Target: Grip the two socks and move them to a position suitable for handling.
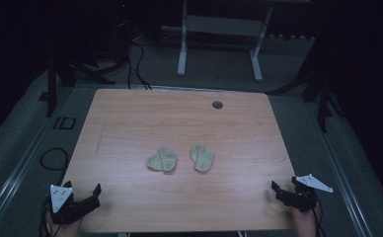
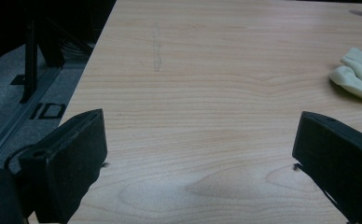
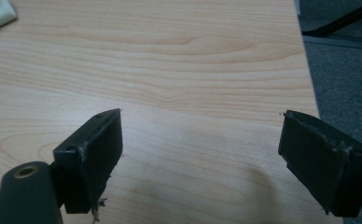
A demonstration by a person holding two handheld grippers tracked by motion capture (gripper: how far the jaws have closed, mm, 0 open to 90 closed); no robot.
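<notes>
the table (image 1: 130, 123) is pale wood-grain laminate, smooth with a soft sheen. at its middle lie two soft, matt, cream cloth pieces (image 1: 162, 160) (image 1: 202, 157). gripper jaws look matt black plastic, frayed at the edges. around the table, grey carpet-like floor (image 1: 12, 143).

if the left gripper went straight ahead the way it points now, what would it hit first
Probably nothing: bare table lies ahead of the open left gripper. The nearer pale sock sits off to the right of that line, though depth is hard to judge.
</notes>
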